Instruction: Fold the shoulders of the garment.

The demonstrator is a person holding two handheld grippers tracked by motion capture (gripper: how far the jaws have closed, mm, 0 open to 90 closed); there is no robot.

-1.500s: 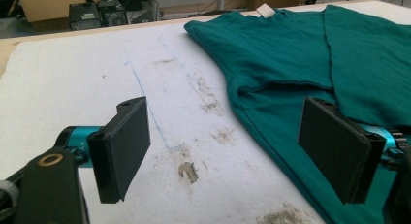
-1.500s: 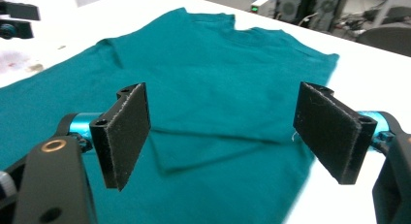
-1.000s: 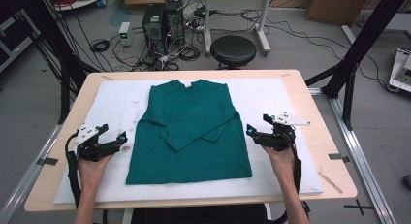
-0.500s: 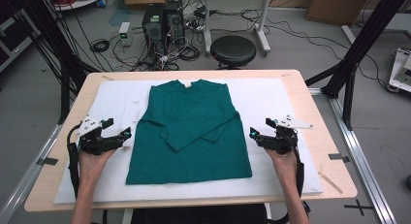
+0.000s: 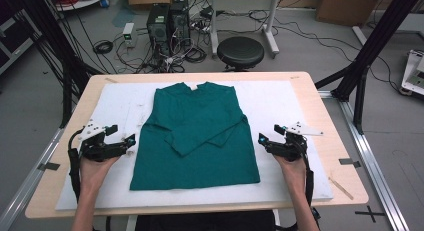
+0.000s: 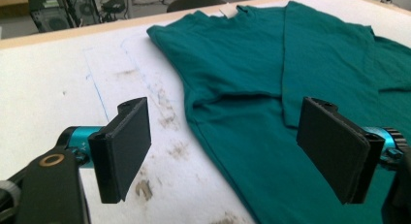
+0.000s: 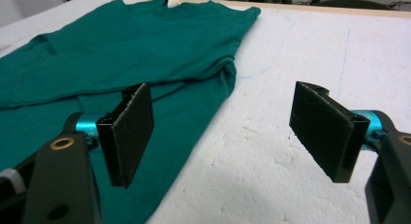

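High view sets the left gripper (image 5: 131, 140) at the shirt's (image 5: 200, 136) 9 o'clock side and the right gripper (image 5: 261, 139) at its 3 o'clock side, each with jaws spread and empty. From either one, the green cloth lies inward, just beside the tips; neither is clearly nearer. The shirt lies flat on the white mat (image 5: 280, 101), sleeves folded across its front, long axis running 12 to 6, collar at 12.

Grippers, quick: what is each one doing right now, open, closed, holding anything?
Left gripper: open, holding nothing, beside the shirt.
Right gripper: open, holding nothing.
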